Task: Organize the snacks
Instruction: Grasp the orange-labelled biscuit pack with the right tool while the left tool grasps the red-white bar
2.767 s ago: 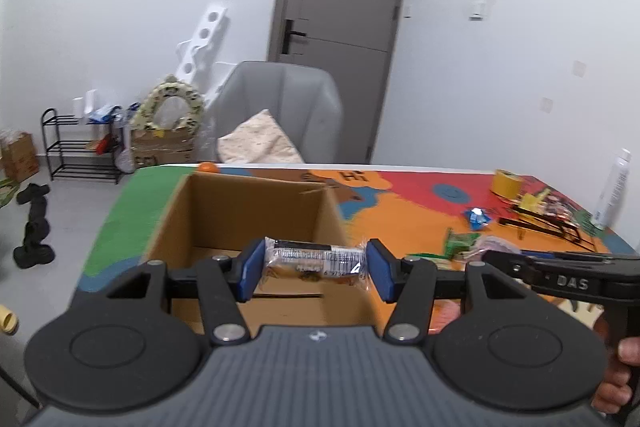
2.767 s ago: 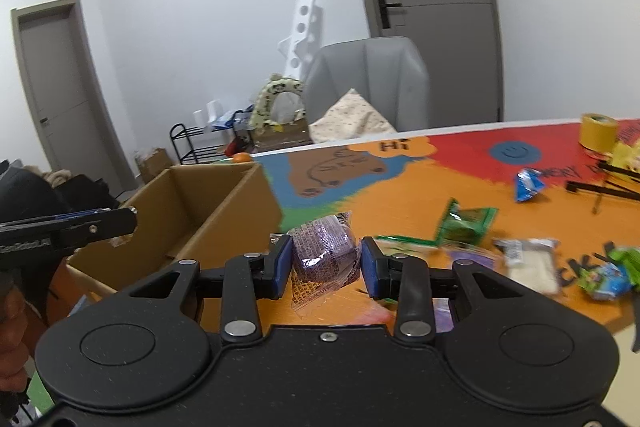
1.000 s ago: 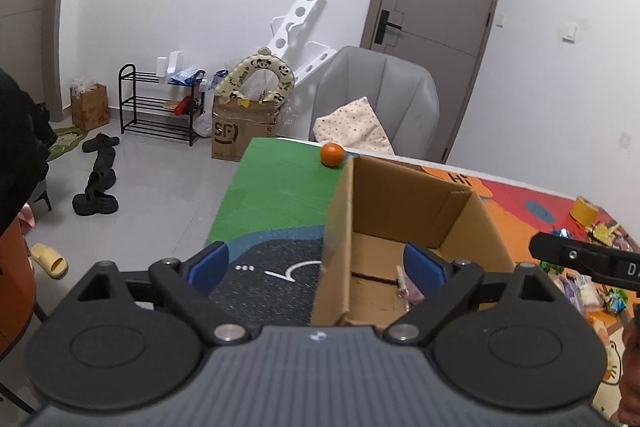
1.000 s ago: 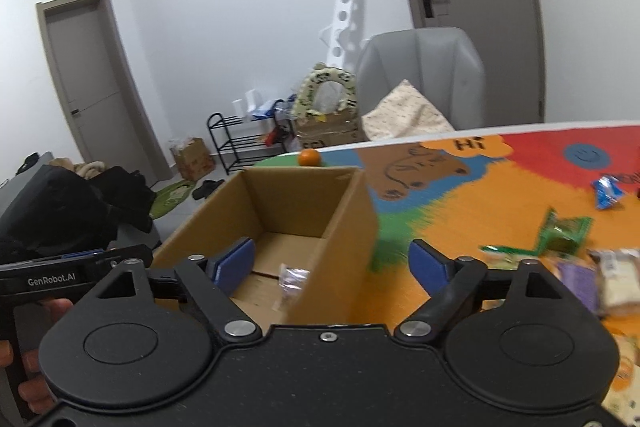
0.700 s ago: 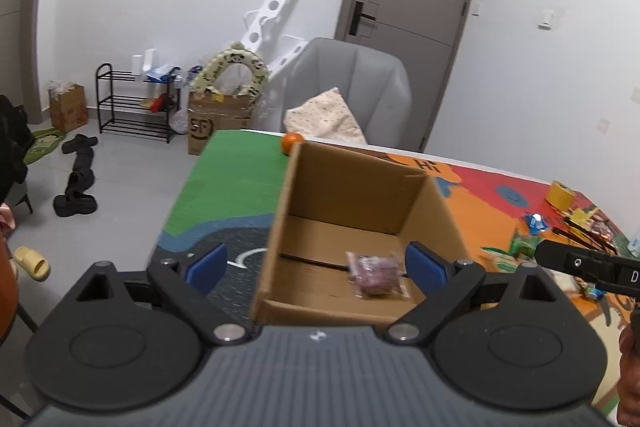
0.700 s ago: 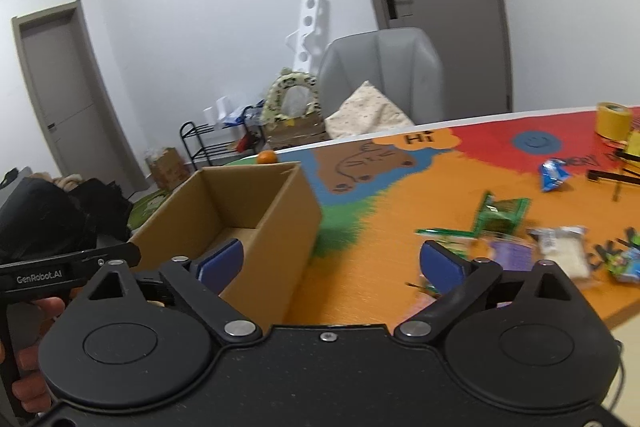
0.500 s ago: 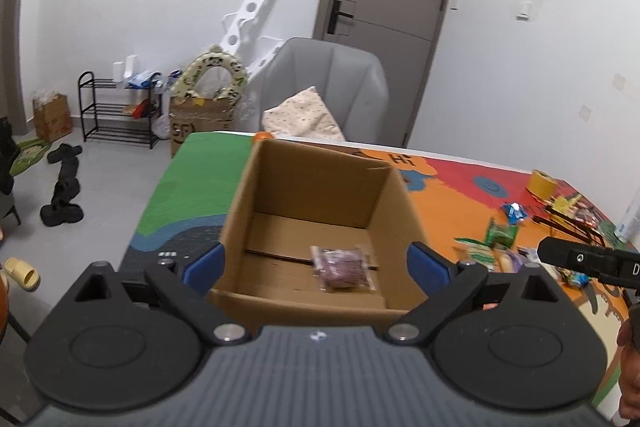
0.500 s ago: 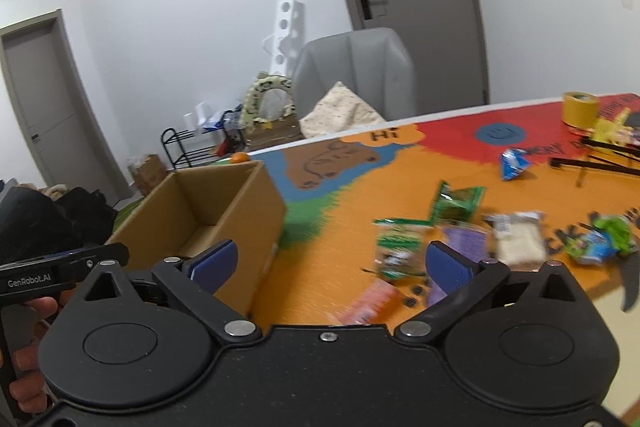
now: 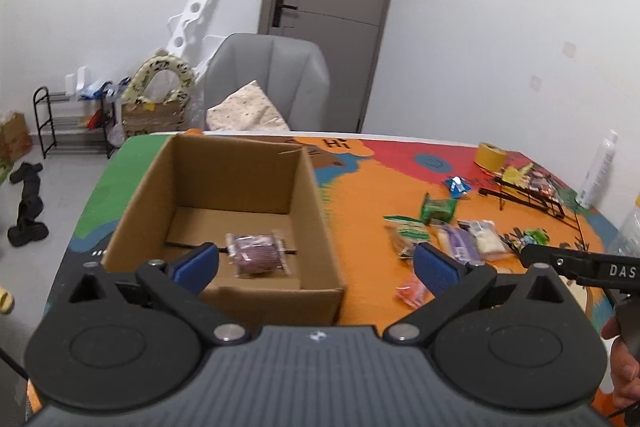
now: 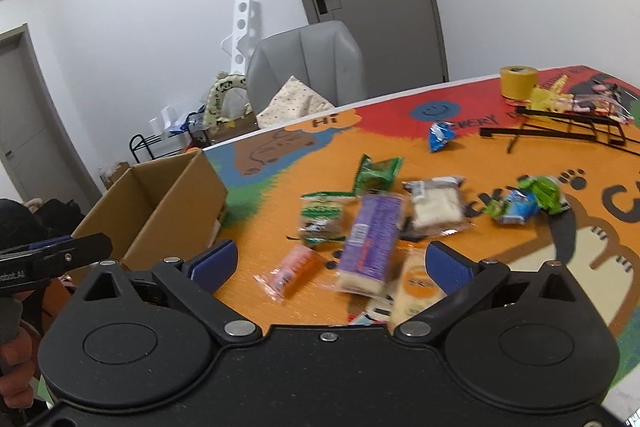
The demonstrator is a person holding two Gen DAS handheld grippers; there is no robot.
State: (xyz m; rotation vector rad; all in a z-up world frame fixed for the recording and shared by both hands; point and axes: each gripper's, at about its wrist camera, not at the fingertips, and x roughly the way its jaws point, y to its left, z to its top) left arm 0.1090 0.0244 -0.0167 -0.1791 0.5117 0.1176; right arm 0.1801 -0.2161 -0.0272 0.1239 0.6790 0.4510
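Both tongs, left (image 9: 316, 263) and right (image 10: 330, 261), now spread empty, their snacks dropped into the brown cardboard box (image 9: 240, 163); more wait on the colourful counter (image 10: 460, 267).

A plain brown cardboard box (image 9: 224, 187) sits on a table cover (image 10: 256, 195) printed in bold cartoon patches: orange, red, green, blue and brown, with black lettering and a blue smiley face. Inside the box lies a dark purple snack in a clear wrapper (image 9: 254, 253). On the orange patch are a purple packet (image 10: 374, 235), a bright green packet (image 10: 378, 173), a blue and white packet (image 10: 440, 135), a pale cream snack in clear film (image 10: 436, 207) and a salmon-orange packet (image 10: 290, 269). A roll of tape (image 10: 518, 81) is mustard yellow. Each gripper (image 9: 316, 261) (image 10: 330, 261) is black with royal blue pads (image 9: 198, 263). The chair (image 9: 268, 79) is grey.
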